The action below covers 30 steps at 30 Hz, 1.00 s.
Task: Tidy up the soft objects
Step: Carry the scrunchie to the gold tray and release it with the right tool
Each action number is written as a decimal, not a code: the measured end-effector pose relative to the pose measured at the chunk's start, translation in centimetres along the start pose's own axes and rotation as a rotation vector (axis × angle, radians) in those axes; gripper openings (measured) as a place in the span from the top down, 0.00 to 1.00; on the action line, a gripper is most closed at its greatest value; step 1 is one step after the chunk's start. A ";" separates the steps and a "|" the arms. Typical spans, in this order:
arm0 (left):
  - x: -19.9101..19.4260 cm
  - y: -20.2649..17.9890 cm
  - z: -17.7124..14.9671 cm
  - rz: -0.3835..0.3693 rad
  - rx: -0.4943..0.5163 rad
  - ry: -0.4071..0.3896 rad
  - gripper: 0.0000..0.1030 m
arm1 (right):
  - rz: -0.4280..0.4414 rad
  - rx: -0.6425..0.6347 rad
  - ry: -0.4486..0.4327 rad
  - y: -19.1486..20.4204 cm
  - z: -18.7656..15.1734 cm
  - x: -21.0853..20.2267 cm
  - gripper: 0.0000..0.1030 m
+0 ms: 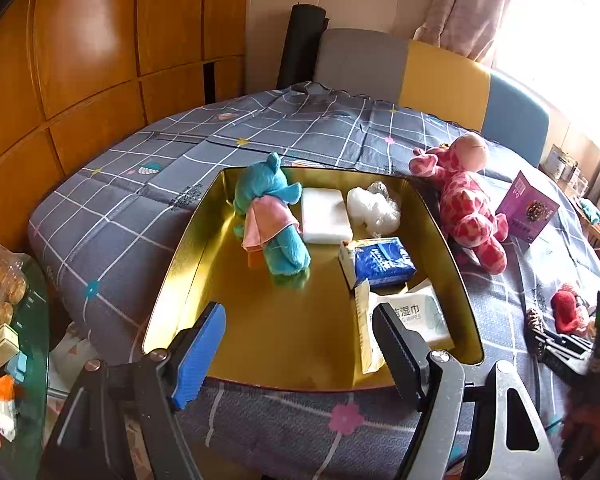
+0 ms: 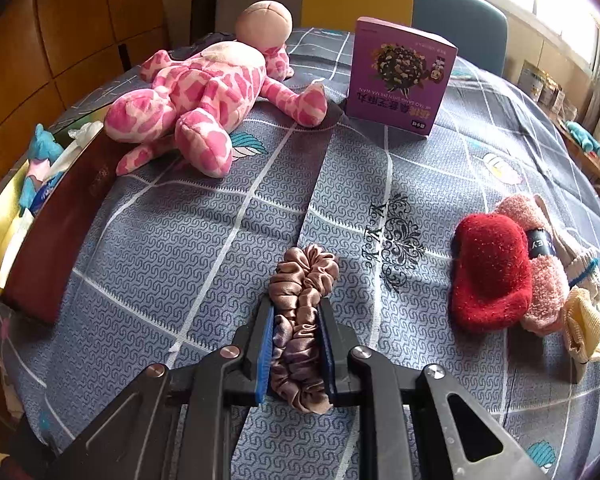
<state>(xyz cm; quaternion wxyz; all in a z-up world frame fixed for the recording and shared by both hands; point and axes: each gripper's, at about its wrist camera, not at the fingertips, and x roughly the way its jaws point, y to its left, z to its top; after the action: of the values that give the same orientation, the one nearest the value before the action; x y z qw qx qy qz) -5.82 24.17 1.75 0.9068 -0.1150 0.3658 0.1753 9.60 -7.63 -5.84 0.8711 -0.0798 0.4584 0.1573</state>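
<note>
the right gripper [image 2: 296, 354] has its fingers [image 2: 265, 352] pinched on a brown satin scrunchie [image 2: 300, 320] lying on the table [image 2: 180, 248]. the left gripper [image 1: 300, 354] hangs with fingers [image 1: 199, 360] spread and empty over the gold tray [image 1: 288, 328], near a wipes pack [image 1: 412, 316] reading "wipes". the cloth is printed "yee yee".

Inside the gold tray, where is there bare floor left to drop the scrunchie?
The near-left floor of the gold tray is bare, between the teal plush and the near wall. The right side is crowded: white pad, blue tissue pack, wipes pack. The right tool grips the scrunchie.
</note>
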 end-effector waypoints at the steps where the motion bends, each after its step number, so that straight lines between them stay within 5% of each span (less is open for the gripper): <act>1: 0.1 0.2 -0.1 0.002 -0.003 0.002 0.26 | 0.007 0.009 0.003 0.0 0.1 -0.1 0.81; 10: 0.3 2.2 0.2 0.011 -0.054 -0.005 0.26 | 0.040 -0.031 -0.087 2.1 2.2 -3.8 0.81; 16: 0.3 4.7 1.0 0.052 -0.111 -0.025 0.26 | 0.303 -0.125 -0.092 8.6 5.5 -5.9 0.81; 22: 0.2 7.3 1.6 0.095 -0.172 -0.043 0.26 | 0.543 -0.189 0.053 18.7 8.2 -2.7 0.81; 30: 0.9 9.1 1.5 0.117 -0.201 -0.032 0.26 | 0.479 -0.226 0.142 26.8 10.2 4.2 0.72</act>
<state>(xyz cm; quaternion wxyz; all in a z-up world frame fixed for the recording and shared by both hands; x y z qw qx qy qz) -7.93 33.16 1.46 0.8846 -0.1809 0.3379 0.2656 10.39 21.28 -3.32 0.7602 -0.0768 0.5038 0.4030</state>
